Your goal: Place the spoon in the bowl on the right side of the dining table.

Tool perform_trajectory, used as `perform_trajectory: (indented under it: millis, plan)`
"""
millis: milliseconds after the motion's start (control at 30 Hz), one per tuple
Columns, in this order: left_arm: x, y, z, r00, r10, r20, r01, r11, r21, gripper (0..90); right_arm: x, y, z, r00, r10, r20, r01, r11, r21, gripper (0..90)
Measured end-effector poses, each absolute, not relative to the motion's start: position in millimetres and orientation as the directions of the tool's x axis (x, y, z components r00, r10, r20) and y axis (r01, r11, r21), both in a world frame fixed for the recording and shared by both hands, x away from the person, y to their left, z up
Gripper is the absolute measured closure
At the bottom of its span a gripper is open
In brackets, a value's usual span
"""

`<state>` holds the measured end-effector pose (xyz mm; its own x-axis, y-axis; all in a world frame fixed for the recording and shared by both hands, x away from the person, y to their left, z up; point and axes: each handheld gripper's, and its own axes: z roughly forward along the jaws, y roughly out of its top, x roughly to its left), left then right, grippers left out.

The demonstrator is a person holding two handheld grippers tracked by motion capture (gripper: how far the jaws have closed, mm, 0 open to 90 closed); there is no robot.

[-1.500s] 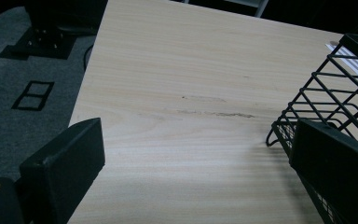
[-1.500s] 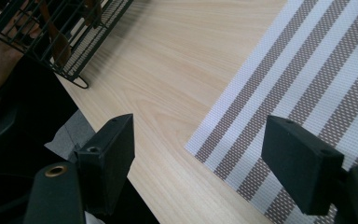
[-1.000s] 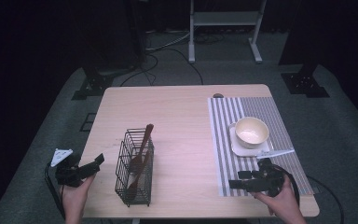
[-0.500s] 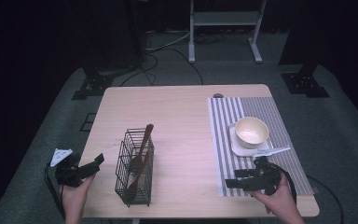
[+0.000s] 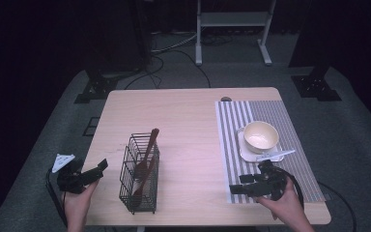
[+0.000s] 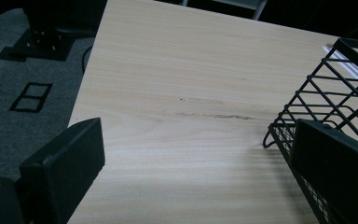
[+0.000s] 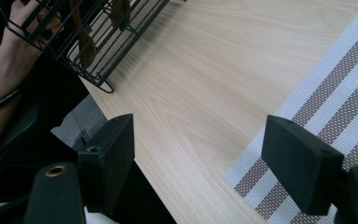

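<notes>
Dark room, pale wooden surface (image 5: 188,121). My right claw (image 5: 241,183) has slid left off the striped mat (image 5: 270,116) edge, jaws wide and empty — heading, I judge, for the wire basket (image 5: 137,181) with wooden spoons, near left. Left claw (image 5: 98,168) waits just beside it — agape, empty.

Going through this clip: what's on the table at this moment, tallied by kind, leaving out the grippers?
Wire basket: 1
Wooden utensils standing in the basket: 2, as far as the high view lets me tell
Striped placemat: 1
Cream bowl: 1
White plate under the bowl: 1
Pale utensil lying on the plate's edge: 1
Total: 7
</notes>
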<state>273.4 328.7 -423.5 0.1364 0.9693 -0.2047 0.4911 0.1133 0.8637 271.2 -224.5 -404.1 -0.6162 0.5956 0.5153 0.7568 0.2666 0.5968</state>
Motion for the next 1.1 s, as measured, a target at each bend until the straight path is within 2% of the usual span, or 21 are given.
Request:
perform_trajectory:
  millis: [1100]
  plan:
    - [273,328,-422,0.14,0.969,-0.205,0.487,0.113,0.866,2.5,281,-194,-382,-0.651,0.571,0.5,0.739,0.329,0.588,24.3]
